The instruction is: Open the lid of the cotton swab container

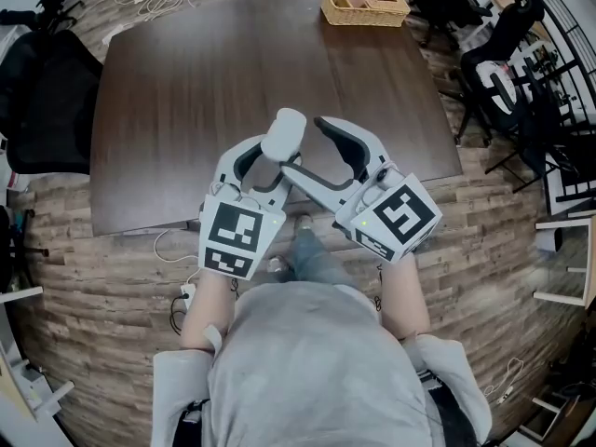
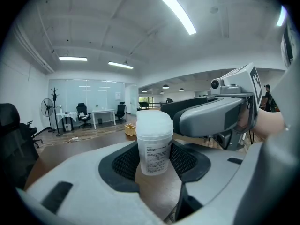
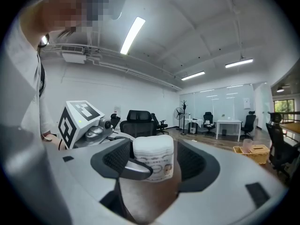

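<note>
The cotton swab container (image 1: 282, 138) is a frosted white cylinder with a printed label, and its lid sits on top. It stands upright in mid-air above the near edge of the brown table (image 1: 186, 82). My left gripper (image 1: 270, 161) is shut on the container (image 2: 153, 142), its black mesh pads pressing on both sides of the lower body. My right gripper (image 1: 303, 145) comes in from the right and is open. Its wide jaws flank the container (image 3: 153, 158) with a gap on each side. One left finger (image 3: 136, 170) crosses in front of the label.
A wicker basket (image 1: 365, 6) sits at the table's far edge. Black office chairs (image 1: 503, 63) crowd the right side, and another dark chair (image 1: 47, 101) stands to the left. Cables lie on the wooden floor near the front table edge.
</note>
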`<action>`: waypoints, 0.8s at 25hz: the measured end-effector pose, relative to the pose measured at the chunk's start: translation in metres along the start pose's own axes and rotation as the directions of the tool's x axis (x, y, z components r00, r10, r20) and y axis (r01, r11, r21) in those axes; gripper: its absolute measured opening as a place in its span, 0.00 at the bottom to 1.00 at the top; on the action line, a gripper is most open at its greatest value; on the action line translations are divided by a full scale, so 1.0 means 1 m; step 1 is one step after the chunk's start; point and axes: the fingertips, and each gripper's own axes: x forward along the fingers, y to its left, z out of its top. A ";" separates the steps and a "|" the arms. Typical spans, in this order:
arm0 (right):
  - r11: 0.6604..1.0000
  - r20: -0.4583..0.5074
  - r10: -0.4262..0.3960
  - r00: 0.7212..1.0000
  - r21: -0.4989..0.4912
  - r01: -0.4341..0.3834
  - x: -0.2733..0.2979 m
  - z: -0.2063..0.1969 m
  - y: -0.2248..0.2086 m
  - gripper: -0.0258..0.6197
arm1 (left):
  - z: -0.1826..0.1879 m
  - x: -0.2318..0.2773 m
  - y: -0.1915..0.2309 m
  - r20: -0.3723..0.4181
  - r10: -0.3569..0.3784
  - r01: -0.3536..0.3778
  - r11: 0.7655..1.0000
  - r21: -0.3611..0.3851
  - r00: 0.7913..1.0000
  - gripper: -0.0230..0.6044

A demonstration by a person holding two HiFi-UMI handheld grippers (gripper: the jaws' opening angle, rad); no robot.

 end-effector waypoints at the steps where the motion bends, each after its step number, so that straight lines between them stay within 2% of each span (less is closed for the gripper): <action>1: 1.000 -0.006 0.005 1.000 -0.002 -0.005 0.000 -0.001 0.002 0.46 | 0.000 -0.002 -0.002 0.000 -0.004 0.004 1.000 0.002 1.000 0.35; 8: 0.999 -0.025 0.011 1.000 -0.036 -0.012 0.002 -0.001 0.016 0.47 | 0.002 -0.014 -0.019 -0.006 -0.033 0.033 0.999 0.042 0.999 0.34; 13: 0.996 -0.052 -0.004 0.999 -0.090 -0.001 -0.001 0.001 0.020 0.47 | 0.003 -0.017 -0.022 -0.017 -0.021 0.022 0.996 0.082 1.000 0.34; 20: 0.993 -0.088 -0.038 0.995 -0.113 0.028 -0.006 0.002 0.020 0.47 | 0.005 -0.017 -0.026 -0.026 -0.011 0.014 0.993 0.117 1.000 0.34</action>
